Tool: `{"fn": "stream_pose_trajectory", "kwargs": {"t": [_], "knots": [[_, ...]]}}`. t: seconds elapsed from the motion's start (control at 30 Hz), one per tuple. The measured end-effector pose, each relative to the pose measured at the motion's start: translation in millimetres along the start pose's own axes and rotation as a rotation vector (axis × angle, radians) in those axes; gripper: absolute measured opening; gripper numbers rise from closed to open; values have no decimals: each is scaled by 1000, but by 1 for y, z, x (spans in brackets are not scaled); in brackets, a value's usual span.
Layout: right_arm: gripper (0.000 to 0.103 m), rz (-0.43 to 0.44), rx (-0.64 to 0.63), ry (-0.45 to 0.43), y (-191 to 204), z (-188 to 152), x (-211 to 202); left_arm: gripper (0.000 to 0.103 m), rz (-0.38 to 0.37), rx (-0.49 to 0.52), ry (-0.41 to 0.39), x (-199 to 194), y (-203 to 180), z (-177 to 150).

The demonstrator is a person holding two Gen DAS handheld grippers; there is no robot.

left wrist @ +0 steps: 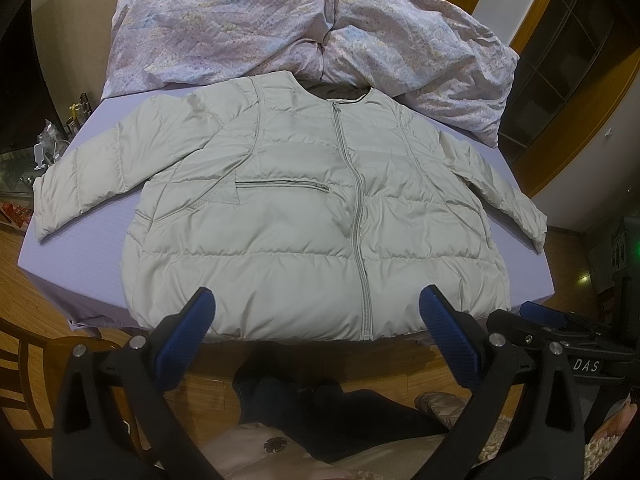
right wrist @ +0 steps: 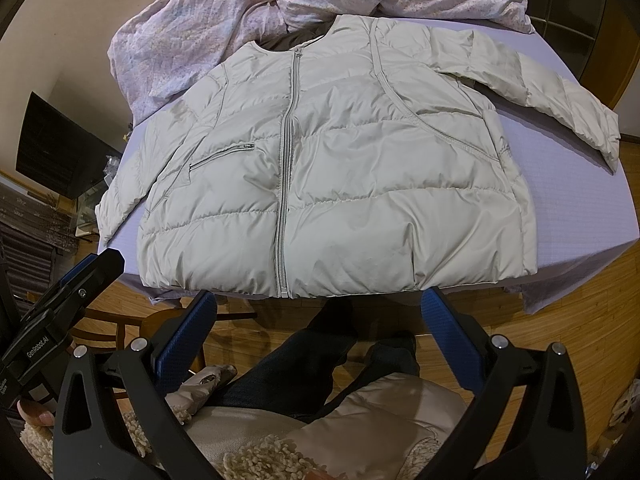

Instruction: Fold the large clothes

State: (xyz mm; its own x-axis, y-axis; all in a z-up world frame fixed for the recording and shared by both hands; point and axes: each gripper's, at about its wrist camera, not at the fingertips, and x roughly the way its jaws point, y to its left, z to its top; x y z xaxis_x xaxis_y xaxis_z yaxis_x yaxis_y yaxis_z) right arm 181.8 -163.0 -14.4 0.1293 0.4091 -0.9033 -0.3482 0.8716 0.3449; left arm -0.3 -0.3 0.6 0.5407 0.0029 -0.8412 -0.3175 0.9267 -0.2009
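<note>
A pale grey-green puffer jacket (left wrist: 304, 208) lies flat and zipped, front up, on a lilac-covered table (left wrist: 96, 248), sleeves spread to both sides. It also shows in the right wrist view (right wrist: 340, 176). My left gripper (left wrist: 316, 308) is open and empty, hovering over the jacket's hem near the table's front edge. My right gripper (right wrist: 318, 312) is open and empty, just in front of the hem, above the person's legs. The right gripper also shows at the right of the left wrist view (left wrist: 540, 316), and the left gripper at the left of the right wrist view (right wrist: 92, 276).
A crumpled floral quilt (left wrist: 304, 28) lies at the back of the table, touching the jacket's collar. A wooden chair (right wrist: 160, 320) stands under the front edge. A dark screen (right wrist: 60, 152) and clutter stand to the left. The floor is wooden.
</note>
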Motion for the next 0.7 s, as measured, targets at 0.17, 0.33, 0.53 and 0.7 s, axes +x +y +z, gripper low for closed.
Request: {"fn": "stream_pose_trajectory", "kwargs": {"t": [0.17,0.33,0.53,0.7], "knots": [[102,0,0,1,0,1,1,101,0,0,0,0,0,0],[102,0,1,1,-1,2,1,101,0,-1,1,0,0,0],[102,8,10,7,-3,5,4,101,0,-1,2,0,0,0],[102,60,126,25,-30,16,14,101,5,-19,17,2,7,0]]}}
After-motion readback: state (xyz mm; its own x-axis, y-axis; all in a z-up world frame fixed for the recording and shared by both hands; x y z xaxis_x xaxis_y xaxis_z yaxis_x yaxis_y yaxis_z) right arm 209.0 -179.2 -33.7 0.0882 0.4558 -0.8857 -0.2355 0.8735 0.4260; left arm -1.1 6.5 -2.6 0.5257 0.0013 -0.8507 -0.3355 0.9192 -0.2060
